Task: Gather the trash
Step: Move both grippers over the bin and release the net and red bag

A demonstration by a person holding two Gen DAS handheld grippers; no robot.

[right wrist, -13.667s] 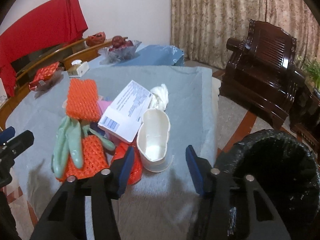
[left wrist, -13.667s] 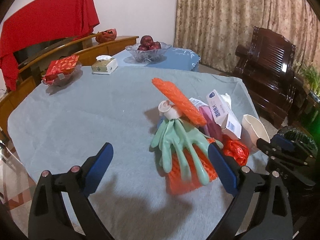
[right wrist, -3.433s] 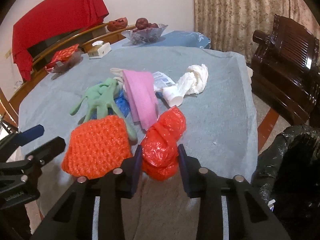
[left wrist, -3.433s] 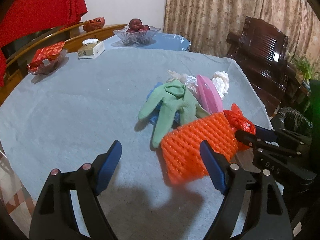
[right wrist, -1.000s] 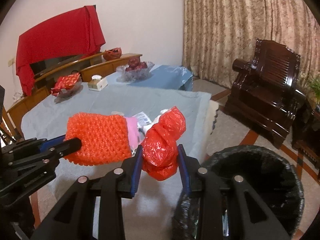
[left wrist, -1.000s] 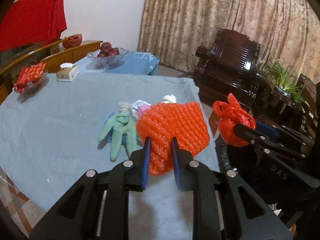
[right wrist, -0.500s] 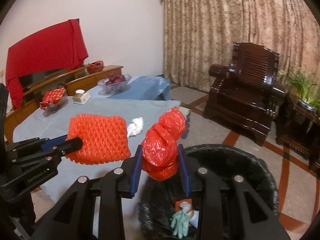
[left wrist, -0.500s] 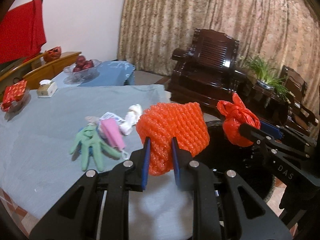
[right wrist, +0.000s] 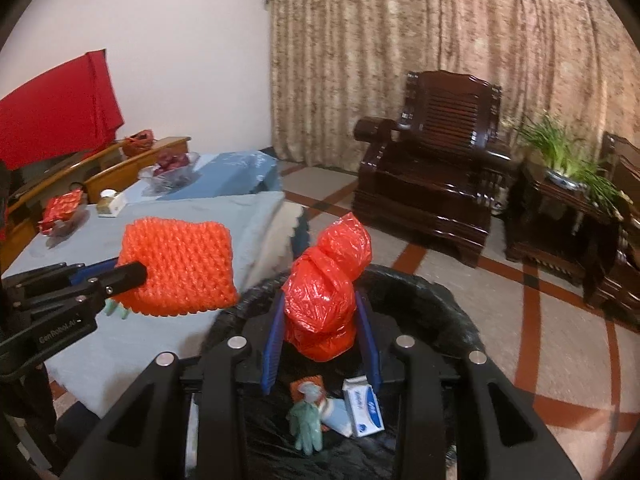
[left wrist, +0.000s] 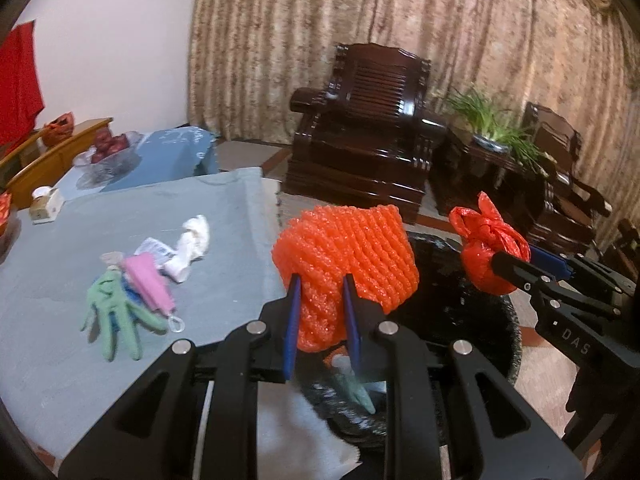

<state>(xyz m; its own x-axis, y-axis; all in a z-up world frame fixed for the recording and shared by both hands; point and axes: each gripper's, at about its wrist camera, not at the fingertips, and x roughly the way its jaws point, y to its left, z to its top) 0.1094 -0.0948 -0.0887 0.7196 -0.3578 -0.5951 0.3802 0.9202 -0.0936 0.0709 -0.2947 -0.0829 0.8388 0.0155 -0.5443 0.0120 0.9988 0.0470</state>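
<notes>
My left gripper [left wrist: 319, 312] is shut on an orange foam net [left wrist: 348, 256], held above the near rim of the black-lined trash bin [left wrist: 496, 312]. The same net [right wrist: 178, 266] shows at the left of the right wrist view. My right gripper [right wrist: 320, 328] is shut on a knotted red plastic bag [right wrist: 326, 292], hanging over the bin's opening [right wrist: 424, 300]. Inside the bin lie a green glove [right wrist: 306, 426], a white box [right wrist: 364, 406] and an orange scrap. On the table [left wrist: 60, 340] remain a green glove [left wrist: 114, 314], a pink piece [left wrist: 148, 284] and white crumpled paper [left wrist: 192, 244].
A dark wooden armchair [right wrist: 436, 168] stands behind the bin, with a plant on a side table [right wrist: 568, 168] to its right. A fruit bowl [left wrist: 106, 152], a tissue box [left wrist: 44, 202] and a red packet [right wrist: 60, 208] sit at the table's far side.
Both grippers swung right with their loads, from over the table edge to over the bin. The bin's inside, with glove and box, has come into the right wrist view.
</notes>
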